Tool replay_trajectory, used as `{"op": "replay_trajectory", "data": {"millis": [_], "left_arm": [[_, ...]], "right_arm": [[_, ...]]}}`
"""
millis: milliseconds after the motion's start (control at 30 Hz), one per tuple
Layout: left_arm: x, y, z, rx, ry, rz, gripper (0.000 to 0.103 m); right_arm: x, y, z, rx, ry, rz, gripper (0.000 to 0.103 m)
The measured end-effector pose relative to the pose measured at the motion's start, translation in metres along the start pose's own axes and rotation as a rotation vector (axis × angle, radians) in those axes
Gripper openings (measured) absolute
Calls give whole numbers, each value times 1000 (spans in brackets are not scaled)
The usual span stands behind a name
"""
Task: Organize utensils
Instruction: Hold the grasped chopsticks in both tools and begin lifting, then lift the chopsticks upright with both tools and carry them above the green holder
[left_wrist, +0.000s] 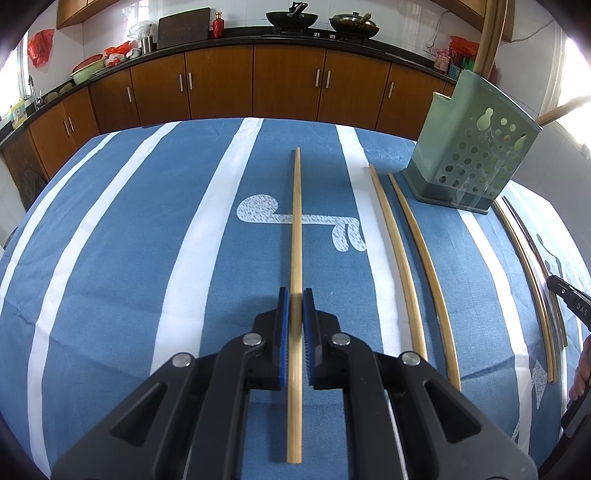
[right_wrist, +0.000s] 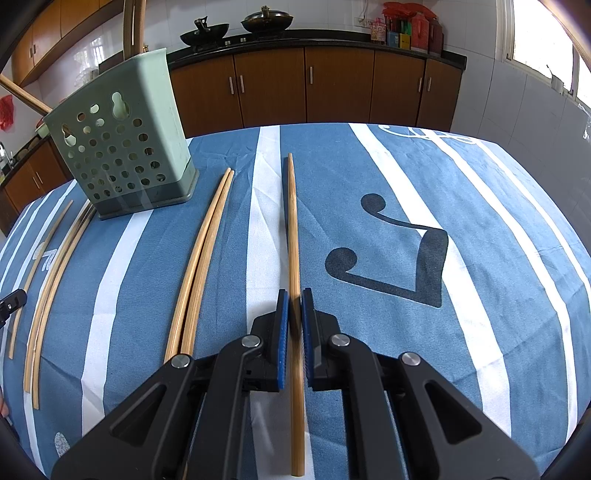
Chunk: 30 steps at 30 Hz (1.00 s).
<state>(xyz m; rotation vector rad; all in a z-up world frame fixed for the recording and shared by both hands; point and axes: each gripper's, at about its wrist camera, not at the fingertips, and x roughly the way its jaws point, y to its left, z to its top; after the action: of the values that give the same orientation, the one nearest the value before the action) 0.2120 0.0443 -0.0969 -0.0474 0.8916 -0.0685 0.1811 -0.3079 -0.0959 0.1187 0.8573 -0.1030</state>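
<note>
In the left wrist view my left gripper is shut on a bamboo chopstick that points away over the blue striped cloth. In the right wrist view my right gripper is shut on another bamboo chopstick, lifted above its dark shadow. A green perforated utensil holder stands at the far right of the left view and at the far left of the right view, with chopsticks sticking out of its top. Loose chopsticks lie on the cloth beside the holder; a pair lies left of my right gripper.
More chopsticks lie at the right edge of the left view and at the left edge of the right view. Wooden kitchen cabinets with woks on the counter stand behind the table. The other gripper's tip shows at the right.
</note>
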Motion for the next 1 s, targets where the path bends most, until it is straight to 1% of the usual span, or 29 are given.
{"op": "replay_trajectory", "data": {"millis": [267,567,667,700,800,1000], "left_arm": [[-1,2,0,-5,1,-18,11],[-15,1,-18,34,4,20,11],[-17,1,-22,43,5,22,10],[-17,0,-22,47,6,25,8],[-19,1,-20,44,23,12,8],[-48,0,-11,39,-47,-13,8]], "right_arm": [[-3,2,-3,-14,1,-3,9],[-13,2,-15,-32,6,18,8],[-13,1,-15,-24,6,26,8],[-13,1,-15,-22,6,28,8],[-19,-1,-16,-13,-3,34,8],[-46,-8,-11,4,-74,48,8]]}}
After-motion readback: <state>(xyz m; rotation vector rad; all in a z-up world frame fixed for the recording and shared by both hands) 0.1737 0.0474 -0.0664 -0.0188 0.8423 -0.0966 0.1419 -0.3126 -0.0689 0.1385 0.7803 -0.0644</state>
